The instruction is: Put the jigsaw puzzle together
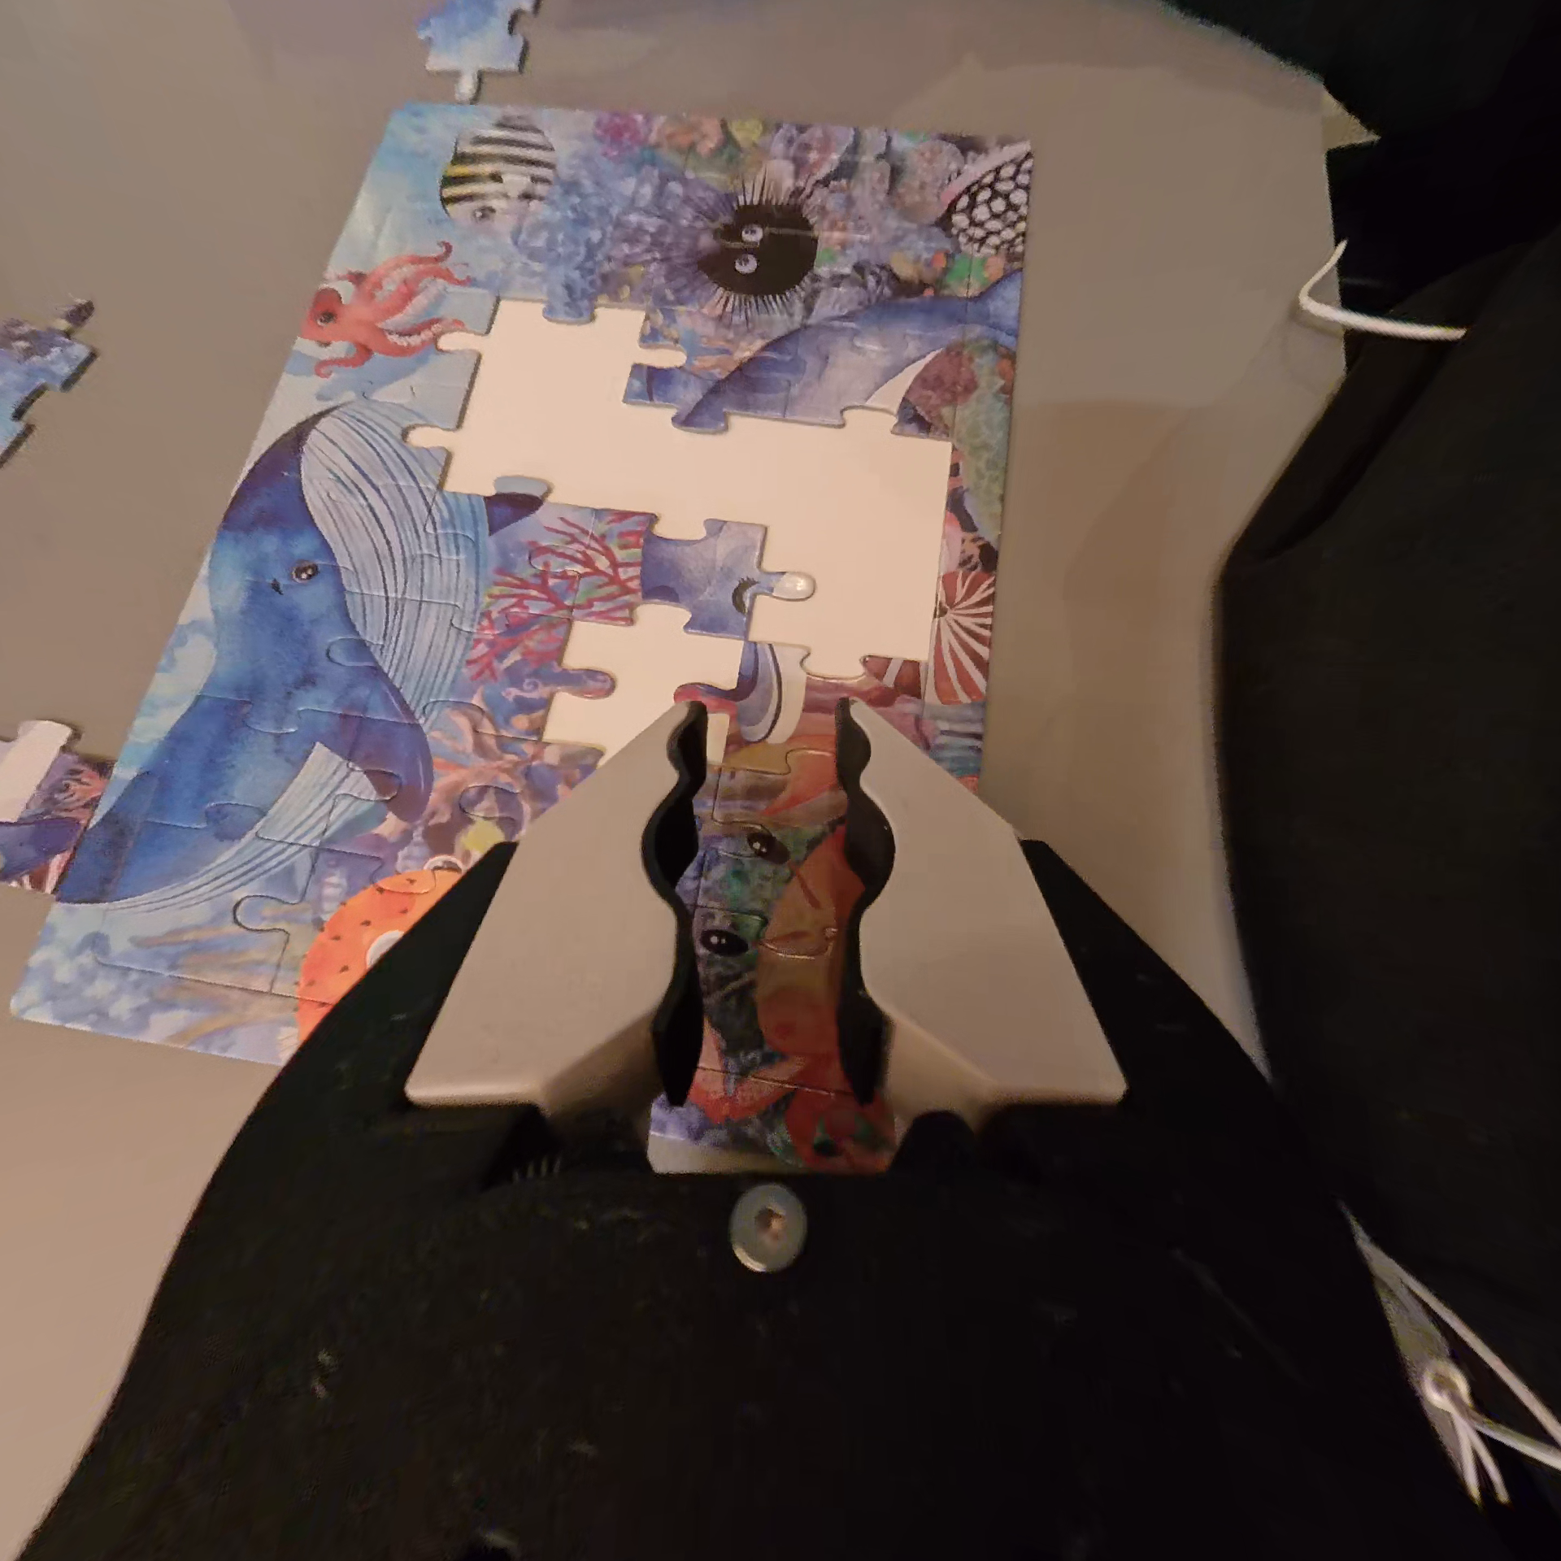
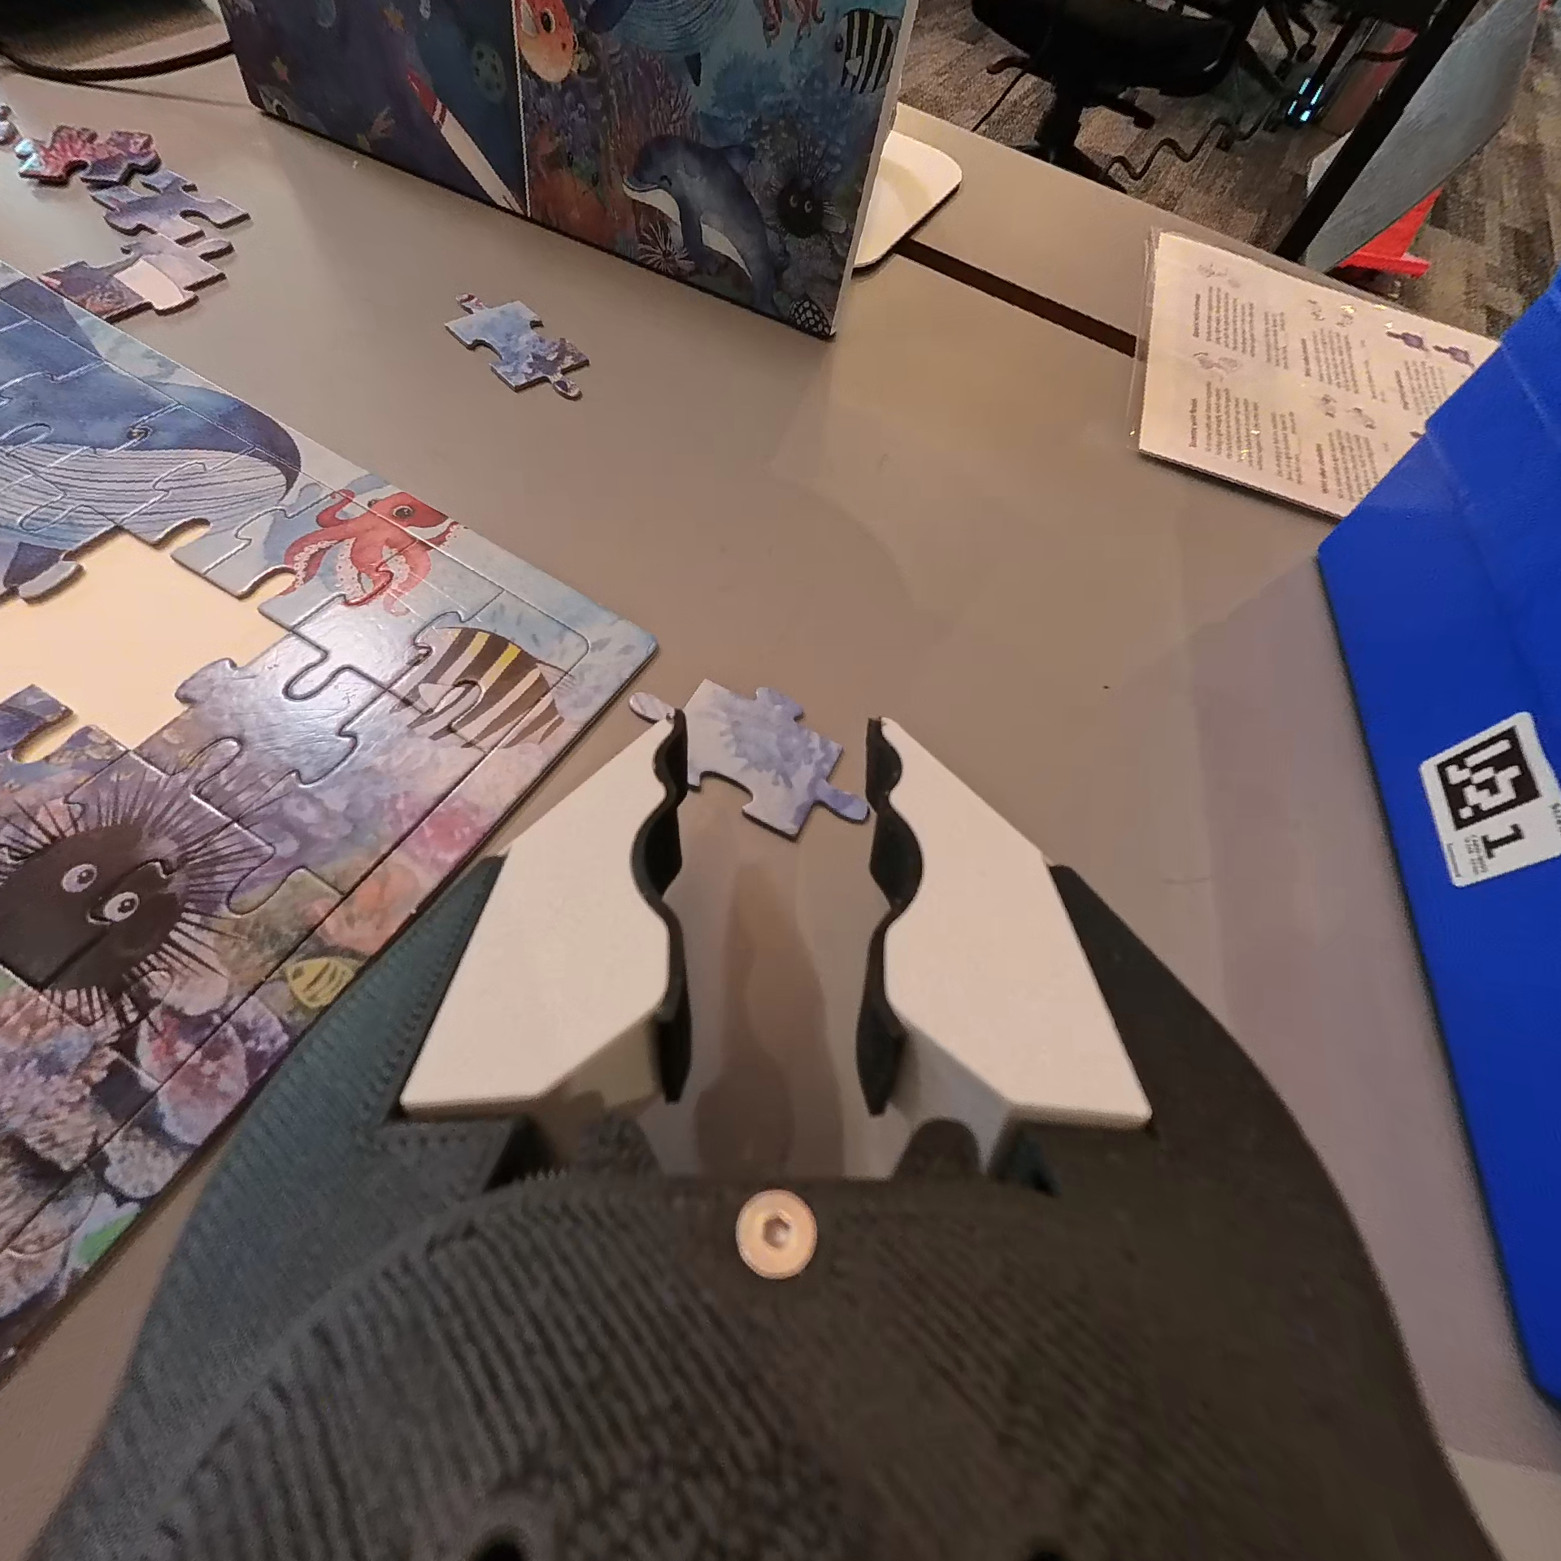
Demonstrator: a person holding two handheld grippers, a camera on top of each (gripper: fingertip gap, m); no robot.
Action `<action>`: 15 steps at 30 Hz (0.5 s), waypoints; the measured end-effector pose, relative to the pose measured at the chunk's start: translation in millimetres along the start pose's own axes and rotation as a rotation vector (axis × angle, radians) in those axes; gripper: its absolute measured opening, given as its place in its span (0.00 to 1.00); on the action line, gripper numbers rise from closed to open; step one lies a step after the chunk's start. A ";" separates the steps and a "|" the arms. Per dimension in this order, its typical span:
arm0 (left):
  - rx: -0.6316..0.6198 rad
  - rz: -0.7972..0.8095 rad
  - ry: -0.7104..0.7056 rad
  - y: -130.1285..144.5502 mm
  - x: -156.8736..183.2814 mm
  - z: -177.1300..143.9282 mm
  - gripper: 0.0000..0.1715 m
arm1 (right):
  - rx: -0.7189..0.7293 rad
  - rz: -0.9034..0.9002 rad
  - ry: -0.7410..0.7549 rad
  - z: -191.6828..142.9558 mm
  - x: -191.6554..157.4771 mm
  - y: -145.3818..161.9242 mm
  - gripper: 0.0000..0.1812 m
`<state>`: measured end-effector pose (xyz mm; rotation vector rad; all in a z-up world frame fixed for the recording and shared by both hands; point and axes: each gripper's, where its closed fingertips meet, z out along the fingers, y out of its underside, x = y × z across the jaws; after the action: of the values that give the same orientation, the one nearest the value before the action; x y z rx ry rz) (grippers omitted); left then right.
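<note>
The partly built sea-animal jigsaw lies flat on the grey table, with a white gap in its middle. My left gripper is open and empty above the jigsaw's near edge, with joined pieces showing between its fingers. In the right wrist view the jigsaw lies to the left. My right gripper is open, its fingertips on either side of a loose pale blue piece that lies on the table just off the jigsaw's corner.
More loose pieces lie at the left, at the far edge, in the open and in a cluster. The puzzle box stands behind. A printed leaflet and a blue folder lie right. Dark cloth borders the table. About 30 cm separates my left fingertips from my right.
</note>
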<state>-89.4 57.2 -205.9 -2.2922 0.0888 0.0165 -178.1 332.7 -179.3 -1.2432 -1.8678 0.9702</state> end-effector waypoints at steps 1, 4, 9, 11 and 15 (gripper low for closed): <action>0.008 -0.010 0.016 -0.9 1.6 -0.3 0.16 | 0.000 0.000 0.000 0.0 0.0 0.0 0.23; -0.043 -0.060 0.073 8.0 6.1 4.3 0.19 | 0.000 -0.001 0.000 0.0 -0.1 0.0 0.23; 0.004 -0.049 0.092 1.7 10.1 0.8 0.15 | 0.004 -0.001 0.001 -0.5 0.1 -0.6 0.23; -0.023 -0.094 0.137 4.4 13.7 3.5 0.15 | 0.003 -0.001 0.001 -0.4 0.0 -0.5 0.23; -0.024 -0.084 0.135 4.6 14.1 3.4 0.15 | 0.001 -0.006 0.002 -0.1 -0.5 -0.2 0.23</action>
<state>-75.6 56.0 -212.1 -2.3171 0.0628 -0.1819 -177.9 332.2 -179.2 -1.2373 -1.8683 0.9663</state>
